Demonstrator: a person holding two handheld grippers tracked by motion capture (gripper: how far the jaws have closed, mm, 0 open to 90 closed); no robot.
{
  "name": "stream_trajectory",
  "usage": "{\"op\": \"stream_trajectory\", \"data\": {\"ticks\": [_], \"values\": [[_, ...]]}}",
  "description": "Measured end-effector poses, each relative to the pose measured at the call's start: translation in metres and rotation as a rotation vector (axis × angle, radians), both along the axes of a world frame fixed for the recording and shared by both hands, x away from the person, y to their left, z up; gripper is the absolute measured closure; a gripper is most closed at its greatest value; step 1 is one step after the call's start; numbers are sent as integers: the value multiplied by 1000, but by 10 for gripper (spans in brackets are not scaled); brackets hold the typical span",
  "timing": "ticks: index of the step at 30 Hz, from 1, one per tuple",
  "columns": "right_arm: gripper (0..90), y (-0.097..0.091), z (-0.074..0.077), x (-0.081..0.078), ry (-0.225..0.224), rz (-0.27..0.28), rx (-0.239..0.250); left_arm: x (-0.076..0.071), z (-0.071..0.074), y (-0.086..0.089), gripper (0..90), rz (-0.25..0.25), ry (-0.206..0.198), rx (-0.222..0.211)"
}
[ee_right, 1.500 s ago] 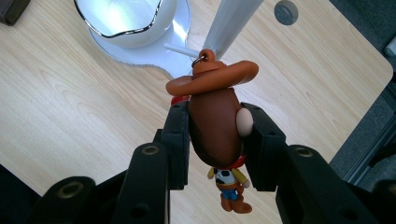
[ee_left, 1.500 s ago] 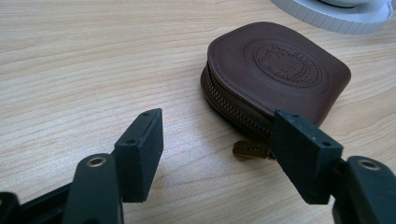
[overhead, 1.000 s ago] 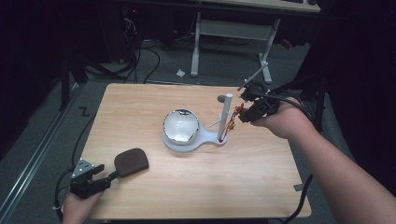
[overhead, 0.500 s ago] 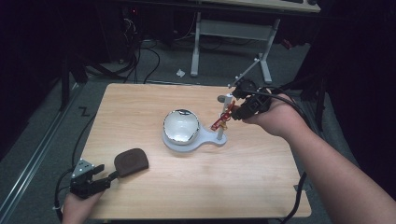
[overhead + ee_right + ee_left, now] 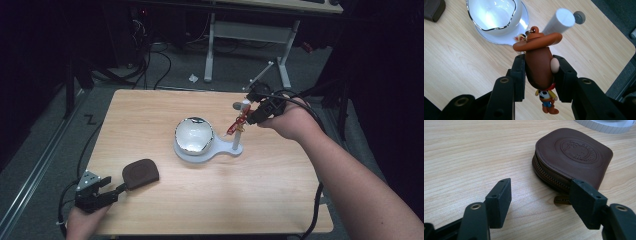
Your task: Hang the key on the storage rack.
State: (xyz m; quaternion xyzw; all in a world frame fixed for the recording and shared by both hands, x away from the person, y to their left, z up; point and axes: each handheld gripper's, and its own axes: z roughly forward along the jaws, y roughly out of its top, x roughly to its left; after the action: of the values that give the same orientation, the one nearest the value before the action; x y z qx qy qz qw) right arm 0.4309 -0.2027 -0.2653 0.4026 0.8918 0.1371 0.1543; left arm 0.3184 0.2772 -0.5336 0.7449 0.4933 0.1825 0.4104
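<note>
A brown-hatted cowboy figure keychain [image 5: 537,62] hangs head-up between the pads of my right gripper [image 5: 539,75], which is shut on its head. In the high view the right gripper [image 5: 250,116] holds the figure [image 5: 236,125] against the white post [image 5: 237,137] of a stand; its key ring sits beside the post's top [image 5: 560,21]. A glossy white bowl [image 5: 194,135] rests on the stand's base [image 5: 197,156]. My left gripper [image 5: 116,189] stands open at the near left, its jaws [image 5: 541,195] just short of a brown zip pouch [image 5: 574,155], not pressing it.
A small grey disc [image 5: 236,105] lies on the wooden table [image 5: 280,200] behind the post. The pouch [image 5: 141,173] lies near the front left corner. Cables and desk legs stand on the floor beyond the far edge.
My right gripper has carried the cowboy figure leftward, from right of the post to right against it. The left gripper and the pouch have not moved.
</note>
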Motion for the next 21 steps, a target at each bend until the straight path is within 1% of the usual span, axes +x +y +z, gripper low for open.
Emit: {"op": "stream_trajectory", "data": {"ticks": [3,5,6,7,12,13,14,17,18,19,21], "values": [[653,-6,-1,-3,4,-21,6,0,0,0,352,-1,1,2],[653,-11,-1,-5,2,-18,7,0,0,-1,354,0,0,4],[653,-12,0,-8,8,-35,13,0,0,-1,354,0,1,4],[653,-14,0,-8,-2,-23,14,0,0,-1,354,0,1,3],[653,-20,1,-12,-4,-30,18,0,0,-1,356,1,1,5],[653,-21,0,-13,3,-36,24,0,0,-1,356,1,1,5],[653,-22,0,-14,3,-28,25,0,0,-1,356,1,1,5],[653,-23,-2,-15,5,-31,24,0,0,-1,356,2,2,6],[653,-24,-2,-17,11,-43,24,0,0,-1,356,2,2,6],[653,-25,-1,-17,4,-30,24,0,0,-1,356,1,2,5],[653,-26,1,-19,3,-32,32,0,0,-1,355,1,3,1]]}}
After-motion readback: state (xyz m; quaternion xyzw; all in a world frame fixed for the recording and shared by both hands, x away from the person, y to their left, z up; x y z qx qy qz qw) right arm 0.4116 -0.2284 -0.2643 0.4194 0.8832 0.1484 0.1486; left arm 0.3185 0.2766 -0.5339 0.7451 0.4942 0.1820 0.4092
